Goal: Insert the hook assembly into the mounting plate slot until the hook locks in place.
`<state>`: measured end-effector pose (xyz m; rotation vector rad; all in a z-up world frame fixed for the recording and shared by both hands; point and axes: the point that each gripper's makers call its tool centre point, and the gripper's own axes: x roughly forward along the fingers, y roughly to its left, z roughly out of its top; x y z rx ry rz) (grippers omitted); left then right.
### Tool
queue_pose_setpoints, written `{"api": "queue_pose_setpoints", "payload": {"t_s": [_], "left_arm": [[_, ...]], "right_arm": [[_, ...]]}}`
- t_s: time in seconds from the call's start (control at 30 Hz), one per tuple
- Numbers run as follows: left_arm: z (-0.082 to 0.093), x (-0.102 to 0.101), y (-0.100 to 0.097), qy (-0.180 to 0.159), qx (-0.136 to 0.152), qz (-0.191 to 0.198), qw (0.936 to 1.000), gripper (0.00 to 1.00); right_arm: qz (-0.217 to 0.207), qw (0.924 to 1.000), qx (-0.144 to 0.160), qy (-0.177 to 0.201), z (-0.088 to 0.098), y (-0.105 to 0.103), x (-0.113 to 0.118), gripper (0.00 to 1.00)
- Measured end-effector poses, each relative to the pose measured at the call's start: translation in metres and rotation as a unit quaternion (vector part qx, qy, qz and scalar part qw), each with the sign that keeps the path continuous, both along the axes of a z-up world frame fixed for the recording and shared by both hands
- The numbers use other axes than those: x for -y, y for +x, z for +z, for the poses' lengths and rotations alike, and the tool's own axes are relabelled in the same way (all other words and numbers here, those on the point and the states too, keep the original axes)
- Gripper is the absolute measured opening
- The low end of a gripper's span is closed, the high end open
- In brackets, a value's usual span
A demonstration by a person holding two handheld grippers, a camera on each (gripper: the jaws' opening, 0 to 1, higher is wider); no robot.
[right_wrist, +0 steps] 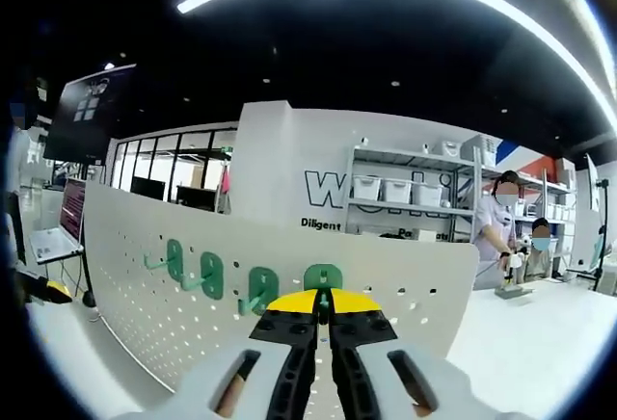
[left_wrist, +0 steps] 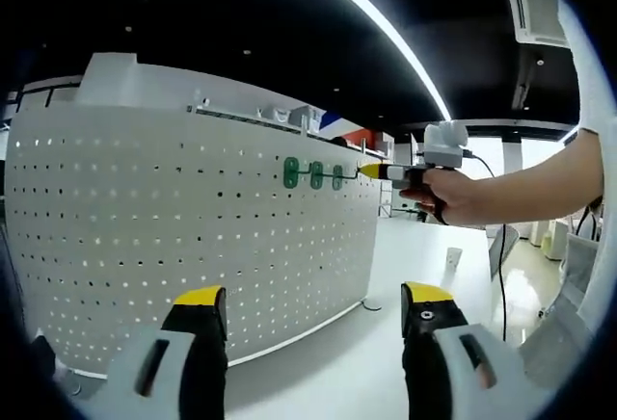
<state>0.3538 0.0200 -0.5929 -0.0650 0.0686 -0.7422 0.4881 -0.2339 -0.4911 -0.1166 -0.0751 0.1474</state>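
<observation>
**Fourth hook at the board**

Right gripper clamped shut on a green hook, shank pointing straight into the pegboard, beside three hooks already seated. Hand reaches level. Left gripper hangs back, wide open, empty, above the worktop.

The smooth white counter carries a tall white perforated metal board, which stands upright on it along a curved lower edge. A small white box stands on the counter further back. On the board hang green plastic hooks in a row.
</observation>
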Motion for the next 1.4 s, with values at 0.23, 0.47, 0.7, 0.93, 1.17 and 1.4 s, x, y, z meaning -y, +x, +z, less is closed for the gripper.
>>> {"api": "queue_pose_setpoints", "payload": {"t_s": [0.23,0.47,0.7,0.93,1.17,1.4], "left_arm": [[0.002,-0.004,0.001,0.005,0.003,0.005,1.0000,0.75],[0.000,-0.007,0.001,0.006,0.000,0.006,1.0000,0.75],[-0.001,-0.009,0.001,0.005,-0.002,0.008,1.0000,0.74],[-0.002,-0.011,0.001,0.007,-0.003,0.009,0.9999,0.74],[-0.005,-0.010,0.001,0.008,-0.006,0.008,0.9999,0.74],[-0.008,-0.014,0.001,0.009,-0.011,0.012,0.9998,0.74]], "right_arm": [[-0.001,1.0000,-0.003,0.005,-0.002,0.006,-0.001,0.01],[-0.006,0.9999,-0.010,0.007,-0.010,0.007,0.002,0.01],[-0.008,0.9999,-0.011,0.005,-0.014,0.008,0.003,0.01],[-0.010,0.9998,-0.007,0.014,-0.014,0.008,0.006,0.01],[-0.009,0.9998,0.002,0.019,-0.010,0.007,0.005,0.01],[-0.008,0.9998,-0.004,0.018,-0.015,0.008,0.004,0.01]]}}
